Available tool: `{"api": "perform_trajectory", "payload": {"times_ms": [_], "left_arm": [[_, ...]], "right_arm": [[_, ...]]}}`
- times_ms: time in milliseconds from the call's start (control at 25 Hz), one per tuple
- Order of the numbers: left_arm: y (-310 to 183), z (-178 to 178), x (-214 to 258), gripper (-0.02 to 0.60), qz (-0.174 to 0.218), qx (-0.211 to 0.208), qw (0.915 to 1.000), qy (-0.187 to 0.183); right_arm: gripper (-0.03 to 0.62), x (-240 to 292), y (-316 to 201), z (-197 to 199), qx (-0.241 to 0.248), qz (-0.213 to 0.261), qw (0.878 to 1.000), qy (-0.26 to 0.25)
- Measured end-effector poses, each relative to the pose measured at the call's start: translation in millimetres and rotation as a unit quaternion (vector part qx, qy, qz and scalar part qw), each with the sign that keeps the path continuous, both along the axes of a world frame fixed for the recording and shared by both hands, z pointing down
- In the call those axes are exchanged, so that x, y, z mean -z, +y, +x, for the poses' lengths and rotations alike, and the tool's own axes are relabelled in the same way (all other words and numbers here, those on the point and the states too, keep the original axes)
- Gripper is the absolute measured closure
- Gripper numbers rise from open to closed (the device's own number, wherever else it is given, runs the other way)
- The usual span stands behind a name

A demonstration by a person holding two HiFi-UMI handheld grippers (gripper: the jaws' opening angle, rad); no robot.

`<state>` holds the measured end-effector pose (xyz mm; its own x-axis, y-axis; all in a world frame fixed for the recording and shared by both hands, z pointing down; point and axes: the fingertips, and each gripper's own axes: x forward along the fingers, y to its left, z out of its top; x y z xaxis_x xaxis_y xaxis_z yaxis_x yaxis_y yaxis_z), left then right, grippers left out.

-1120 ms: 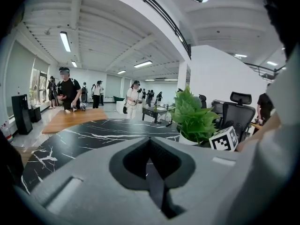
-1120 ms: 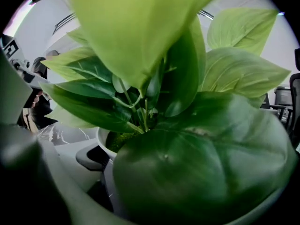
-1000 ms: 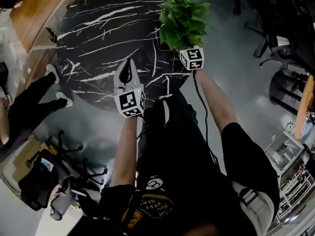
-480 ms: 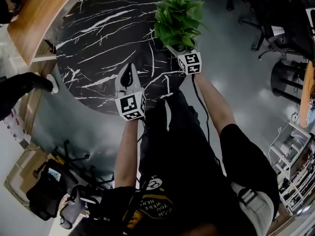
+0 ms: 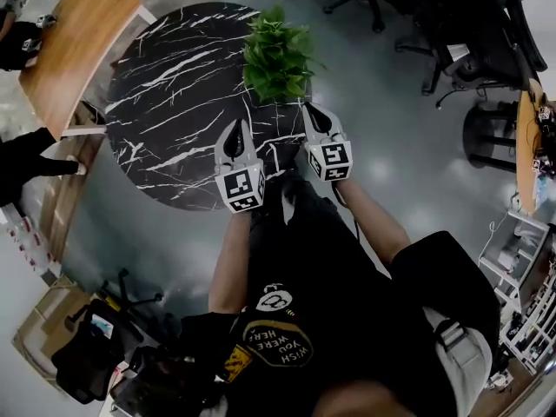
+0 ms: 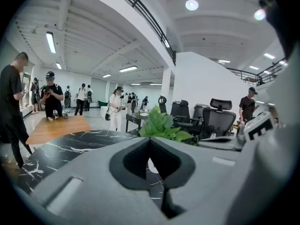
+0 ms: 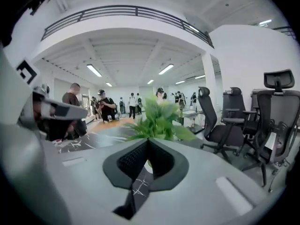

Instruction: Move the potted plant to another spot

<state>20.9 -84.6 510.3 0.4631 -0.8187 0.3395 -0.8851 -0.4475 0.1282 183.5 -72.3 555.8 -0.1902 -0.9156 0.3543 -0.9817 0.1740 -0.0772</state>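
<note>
both left claw (image 5: 235, 126) and right claw (image 5: 309, 109) are clenched empty, the potted plant (image 5: 276, 59) just beyond their tips on the tabletop (image 5: 165, 94).

Pot (image 6: 153, 166) is mostly hidden behind the left gripper (image 6: 150, 140), only a white sliver shows through its jaw gap. Ahead of the right gripper (image 7: 148, 140) the plant (image 7: 157, 121) is blurry, pot mostly covered too.
</note>
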Motion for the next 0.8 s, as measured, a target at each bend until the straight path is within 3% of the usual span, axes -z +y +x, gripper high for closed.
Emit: {"api": "perform_trajectory", "payload": {"times_ms": [200,360,800], "left_arm": [[14,35,48,0.578,0.013,-0.033,0.9991,0.023],[36,46,74,0.578,0.032,-0.074,0.9967,0.013],[39,43,103,0.577,0.055,-0.077,0.9954,0.018]], "right_arm": [[0.592,67,15,-7,-0.005,0.023,1.000,-0.017],[0.592,96,28,-10,-0.011,0.024,0.999,-0.027],[0.592,116,41,-12,-0.014,0.021,0.999,-0.030]]}}
